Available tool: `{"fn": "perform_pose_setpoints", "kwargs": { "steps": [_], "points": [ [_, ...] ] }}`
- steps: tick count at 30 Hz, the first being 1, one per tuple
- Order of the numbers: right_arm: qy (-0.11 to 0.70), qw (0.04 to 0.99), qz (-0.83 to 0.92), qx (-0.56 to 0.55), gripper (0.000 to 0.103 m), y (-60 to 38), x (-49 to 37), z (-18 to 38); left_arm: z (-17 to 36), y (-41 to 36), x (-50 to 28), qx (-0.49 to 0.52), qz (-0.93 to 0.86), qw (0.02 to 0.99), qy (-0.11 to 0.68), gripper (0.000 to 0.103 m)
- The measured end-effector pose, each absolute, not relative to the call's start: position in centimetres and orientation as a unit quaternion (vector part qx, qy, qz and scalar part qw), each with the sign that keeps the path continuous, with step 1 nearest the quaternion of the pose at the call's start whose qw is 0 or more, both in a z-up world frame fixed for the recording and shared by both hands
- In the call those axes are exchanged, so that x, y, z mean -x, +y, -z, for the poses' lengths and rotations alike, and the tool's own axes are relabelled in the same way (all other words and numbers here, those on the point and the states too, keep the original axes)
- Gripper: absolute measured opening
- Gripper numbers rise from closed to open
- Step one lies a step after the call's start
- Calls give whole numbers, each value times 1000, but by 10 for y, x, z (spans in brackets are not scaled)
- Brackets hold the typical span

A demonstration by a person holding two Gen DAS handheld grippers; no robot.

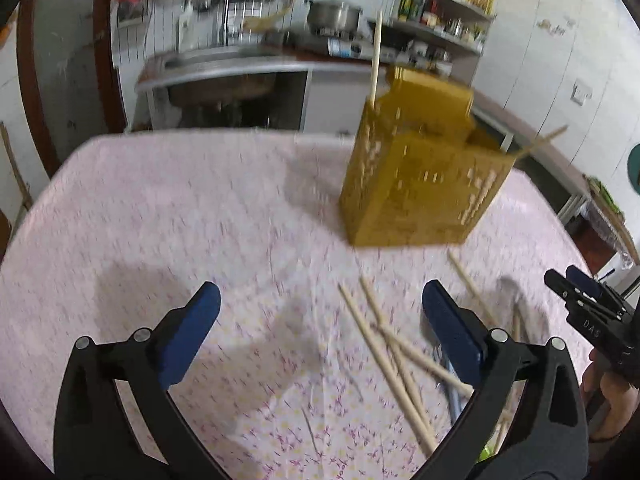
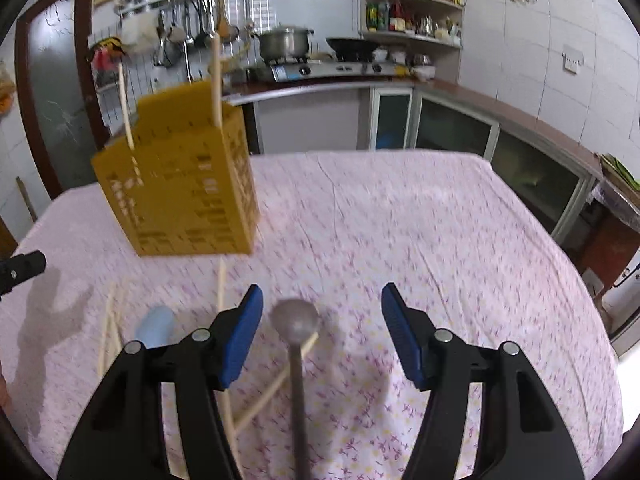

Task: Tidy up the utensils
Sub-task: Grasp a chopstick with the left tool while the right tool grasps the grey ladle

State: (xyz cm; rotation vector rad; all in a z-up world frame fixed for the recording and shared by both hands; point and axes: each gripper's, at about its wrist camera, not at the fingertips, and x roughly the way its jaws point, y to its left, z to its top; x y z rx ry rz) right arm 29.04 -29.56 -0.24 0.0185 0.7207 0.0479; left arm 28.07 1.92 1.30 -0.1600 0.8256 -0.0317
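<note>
A yellow perforated utensil holder stands on the pink floral tablecloth; it also shows in the right wrist view. Two chopsticks stick up out of it. Several loose chopsticks lie on the cloth between the holder and my left gripper, which is open and empty above the cloth. My right gripper is open, its jaws on either side of a metal spoon lying on the cloth. More chopsticks and a light blue handle lie to its left.
A kitchen counter with a sink, a gas stove and pot, and shelves of jars runs behind the table. A brown door is at the left. The right gripper's tip shows at the left view's right edge.
</note>
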Motion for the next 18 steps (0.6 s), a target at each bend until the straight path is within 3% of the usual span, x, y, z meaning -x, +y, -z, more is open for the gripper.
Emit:
{"fn": "perform_pose_setpoints", "kwargs": {
  "steps": [8,13,18],
  "points": [
    [381,924,-18,-6,61,-299,-303,25,28,1,-298,61,7,888,456,96],
    [398,917,-18,-31,61,-302,-309,37,39,-2,-302,56,16,884,464,85],
    [413,910,-21,-16,61,-294,-315,49,47,-5,-306,47,15,881,471,82]
  ]
}}
